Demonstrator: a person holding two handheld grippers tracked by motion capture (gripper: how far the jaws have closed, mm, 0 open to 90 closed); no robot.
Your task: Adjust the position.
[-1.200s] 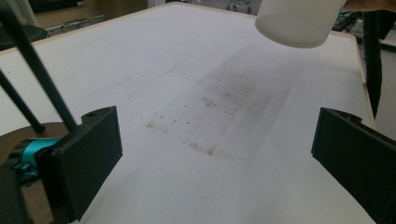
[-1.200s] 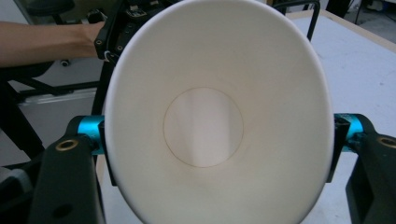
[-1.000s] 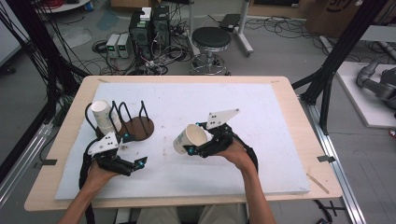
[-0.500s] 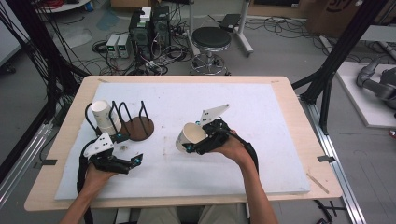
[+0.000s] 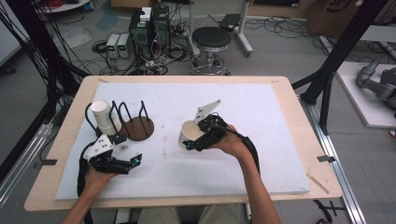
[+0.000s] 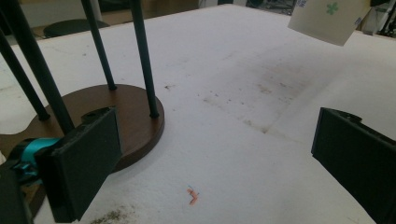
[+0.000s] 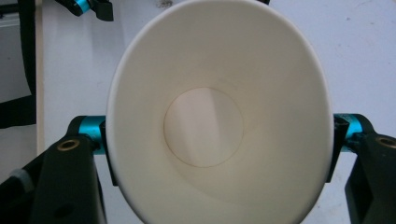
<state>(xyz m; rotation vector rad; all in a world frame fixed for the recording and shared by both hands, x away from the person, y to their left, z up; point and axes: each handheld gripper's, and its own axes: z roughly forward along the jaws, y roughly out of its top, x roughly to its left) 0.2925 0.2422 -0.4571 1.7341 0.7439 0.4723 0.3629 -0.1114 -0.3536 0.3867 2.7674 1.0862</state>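
Right gripper (image 5: 194, 142) jaws clamped on paper cup (image 5: 190, 134), held mid-surface, mouth tipped left toward rack (image 5: 125, 122) — keep squeeze light, cup ovalling. Left gripper (image 5: 133, 163) jaws apart, empty — steady rack base.

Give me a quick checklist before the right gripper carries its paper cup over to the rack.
1. Right gripper clamped on paper cup: ok, jaws press both sides and squeeze the rim oval.
2. Held cup empty: ok, bare bottom in the right gripper view.
3. Free prongs on rack: ok, one cup on rack sits at its left end, the other prongs bare.
4. Left gripper out of the path: ok, open, low beside the rack.
5. Rack base steady: cannot tell.
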